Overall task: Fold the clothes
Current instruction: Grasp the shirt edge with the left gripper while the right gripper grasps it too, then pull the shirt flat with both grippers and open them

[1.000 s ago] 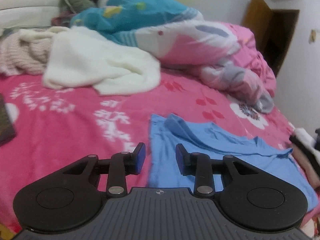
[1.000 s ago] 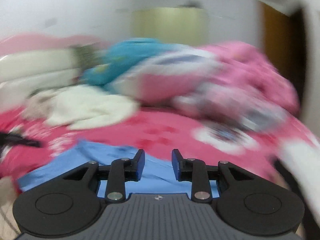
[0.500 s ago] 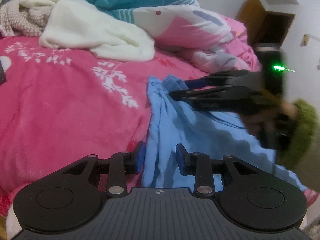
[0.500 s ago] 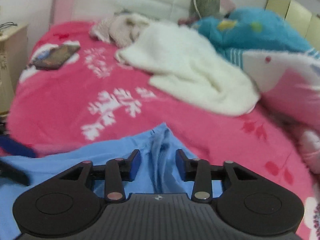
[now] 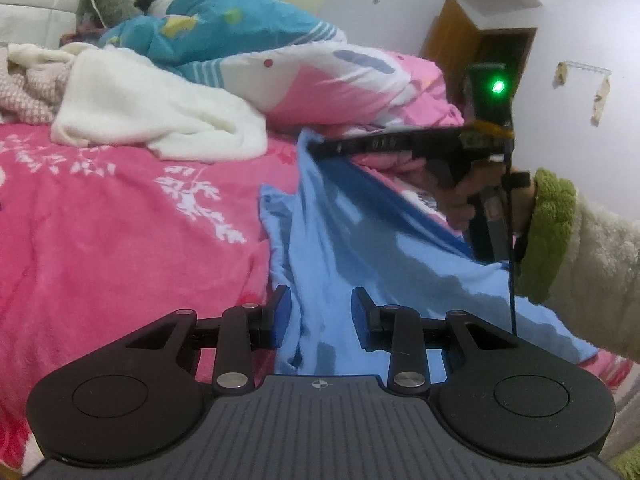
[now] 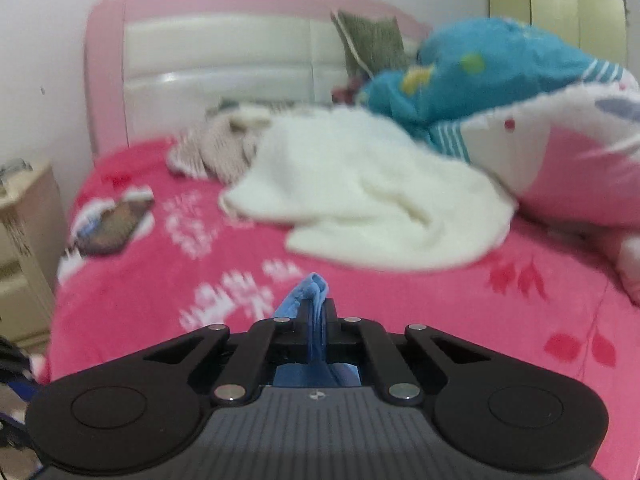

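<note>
A light blue T-shirt (image 5: 360,248) lies on the pink bedspread (image 5: 120,240), its far corner lifted off the bed. My right gripper (image 6: 318,312) is shut on that corner of blue cloth (image 6: 316,292), which pokes out between its fingers. In the left wrist view the right gripper (image 5: 316,146) hangs above the shirt, held by a hand (image 5: 480,188) in a green-cuffed fleece sleeve. My left gripper (image 5: 320,312) is open over the shirt's near left edge, with blue cloth lying between its fingers.
A white fleece garment (image 5: 152,112) and a beige knit (image 5: 28,92) lie at the bed's far side. A rolled quilt, teal and pink, (image 5: 280,60) runs behind them. A dark flat object (image 6: 116,224) rests at the bed's left; a nightstand (image 6: 24,240) stands beside it.
My right gripper has closed on the shirt's far corner and lifted it off the bed. My left gripper has stayed open and come lower over the shirt's near edge.
</note>
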`<state>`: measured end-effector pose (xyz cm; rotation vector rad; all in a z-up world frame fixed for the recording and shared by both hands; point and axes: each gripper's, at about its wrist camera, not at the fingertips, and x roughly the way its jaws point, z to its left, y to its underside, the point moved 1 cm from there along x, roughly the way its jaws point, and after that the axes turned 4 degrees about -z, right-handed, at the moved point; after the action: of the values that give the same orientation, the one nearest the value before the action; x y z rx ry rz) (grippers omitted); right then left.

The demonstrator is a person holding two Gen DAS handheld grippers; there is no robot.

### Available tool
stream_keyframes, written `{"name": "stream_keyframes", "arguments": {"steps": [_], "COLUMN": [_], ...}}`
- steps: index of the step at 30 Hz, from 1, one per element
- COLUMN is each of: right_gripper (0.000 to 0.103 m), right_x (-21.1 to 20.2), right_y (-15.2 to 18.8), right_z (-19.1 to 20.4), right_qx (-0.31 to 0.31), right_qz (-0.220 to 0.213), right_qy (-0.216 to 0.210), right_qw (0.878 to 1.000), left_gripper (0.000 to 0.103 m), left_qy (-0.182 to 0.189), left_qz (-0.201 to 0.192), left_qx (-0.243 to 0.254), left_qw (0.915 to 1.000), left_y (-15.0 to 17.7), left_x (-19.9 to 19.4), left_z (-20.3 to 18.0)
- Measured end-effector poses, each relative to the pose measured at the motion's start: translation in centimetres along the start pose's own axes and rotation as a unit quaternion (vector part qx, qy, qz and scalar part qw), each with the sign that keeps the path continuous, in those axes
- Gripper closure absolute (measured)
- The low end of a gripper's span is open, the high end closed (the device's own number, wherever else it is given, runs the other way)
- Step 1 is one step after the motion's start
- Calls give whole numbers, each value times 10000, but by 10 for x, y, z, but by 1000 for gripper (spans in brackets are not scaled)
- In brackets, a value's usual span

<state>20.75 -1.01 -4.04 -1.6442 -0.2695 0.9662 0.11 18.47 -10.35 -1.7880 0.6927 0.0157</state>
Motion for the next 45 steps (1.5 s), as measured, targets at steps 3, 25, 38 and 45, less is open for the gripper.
{"name": "stream_keyframes", "arguments": {"steps": [3,25,38,45], "right_gripper": [100,57,54,72], "right_x": [-2,64,-83,-133], "right_y": [-5,27,15,53], "right_z": [-6,-61,-118,-64], "right_qx": [68,1449,2450,834], "right_qz": [-58,466,-715,-12], "right_qy": [65,-86,1111,1605], "right_qw": [9999,9883,9605,9835], "left_gripper": [70,102,92,76], "left_qy": [-62,-160,-231,74], "left_qz": [50,417,189,161], "left_qx": [-15,-308,-584,-279], "left_qw": [10000,9985,9978,9995], "left_y": [1,22,6,-16], "left_x": [1,-24,-47,-11], "left_z": [3,8,11,-18]}}
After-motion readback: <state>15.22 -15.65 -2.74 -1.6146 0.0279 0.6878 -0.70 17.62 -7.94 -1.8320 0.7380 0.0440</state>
